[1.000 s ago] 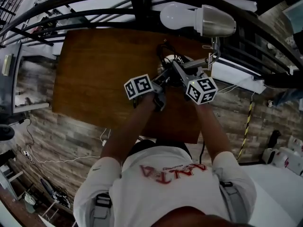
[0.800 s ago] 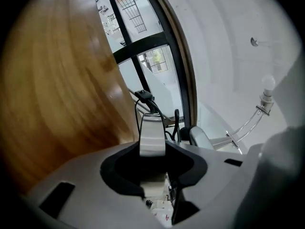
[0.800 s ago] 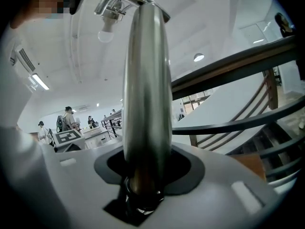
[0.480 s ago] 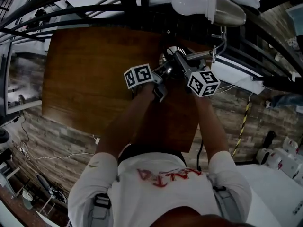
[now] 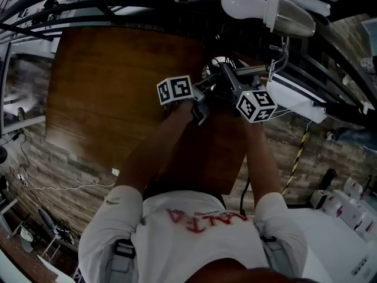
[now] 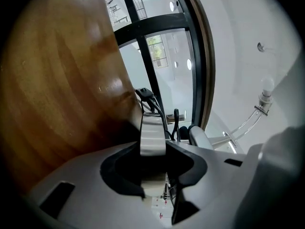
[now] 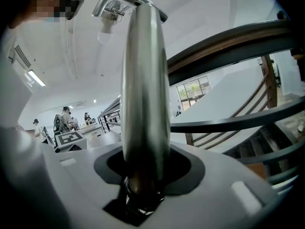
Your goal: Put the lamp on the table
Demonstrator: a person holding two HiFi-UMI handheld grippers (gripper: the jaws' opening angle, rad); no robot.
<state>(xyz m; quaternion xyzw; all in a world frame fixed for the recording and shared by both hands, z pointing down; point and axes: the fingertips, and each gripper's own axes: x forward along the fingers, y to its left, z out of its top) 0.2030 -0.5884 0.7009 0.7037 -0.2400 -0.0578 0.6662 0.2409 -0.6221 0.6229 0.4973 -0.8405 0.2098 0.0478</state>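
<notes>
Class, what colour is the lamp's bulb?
White; the bulb shows best in the head view.

Black railing (image 5: 168, 5), grey plank floor (image 5: 59, 167), white floor cable (image 5: 65, 187)

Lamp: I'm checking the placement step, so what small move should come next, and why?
Probably ease the lamp straight down until its base sits flat on the table. The left gripper clamps the base, the right gripper the metal stem, over the table's far side; contact isn't evident yet.
</notes>
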